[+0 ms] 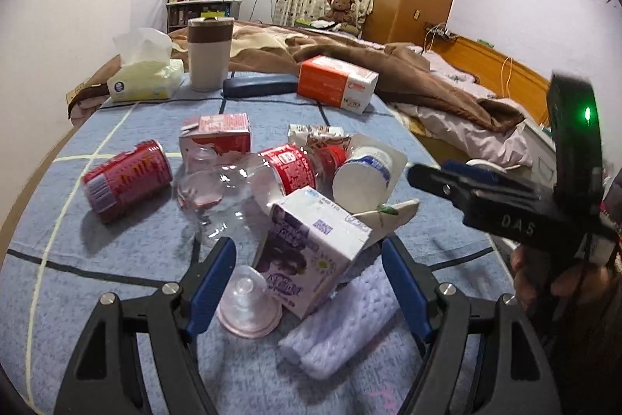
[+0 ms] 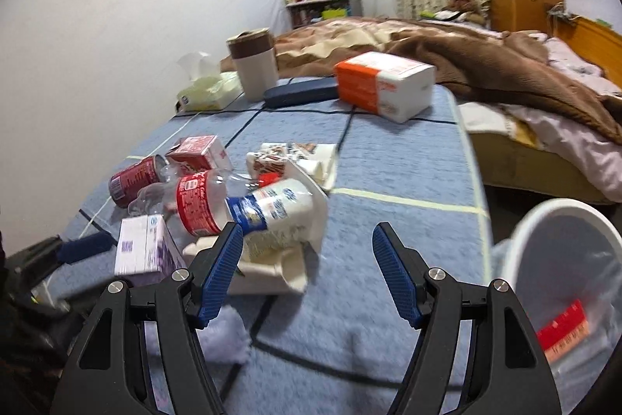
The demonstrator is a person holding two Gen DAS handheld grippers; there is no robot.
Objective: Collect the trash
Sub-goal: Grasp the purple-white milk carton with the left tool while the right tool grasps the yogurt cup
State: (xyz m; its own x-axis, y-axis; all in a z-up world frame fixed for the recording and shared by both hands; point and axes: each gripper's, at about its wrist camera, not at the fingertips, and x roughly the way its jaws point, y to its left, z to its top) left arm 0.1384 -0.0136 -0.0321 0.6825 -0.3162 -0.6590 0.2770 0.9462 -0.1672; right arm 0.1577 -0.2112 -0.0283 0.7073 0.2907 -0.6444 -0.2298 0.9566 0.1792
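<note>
A heap of trash lies on the blue checked tablecloth [image 1: 128, 259]: a red can [image 1: 126, 179], a red carton [image 1: 215, 135], a clear bottle with a red label [image 1: 268, 174], a white yogurt cup [image 1: 363, 177], a purple carton [image 1: 311, 251], a clear lid [image 1: 248, 302] and a white foam sleeve [image 1: 346, 317]. My left gripper [image 1: 309, 281] is open, its jaws either side of the purple carton. My right gripper [image 2: 307, 269] is open and empty, beside the yogurt cup [image 2: 280, 216]; in the left wrist view its fingers [image 1: 466, 177] appear shut. A white bin [image 2: 563, 282] holds a red wrapper [image 2: 563, 329].
At the table's far end stand a tissue pack [image 1: 145, 78], a beige tumbler [image 1: 210, 53], a dark glasses case [image 1: 260, 86] and an orange-white box [image 1: 336, 82]. An unmade bed [image 1: 388, 65] with a brown blanket lies beyond and to the right. The bin stands off the table's right edge.
</note>
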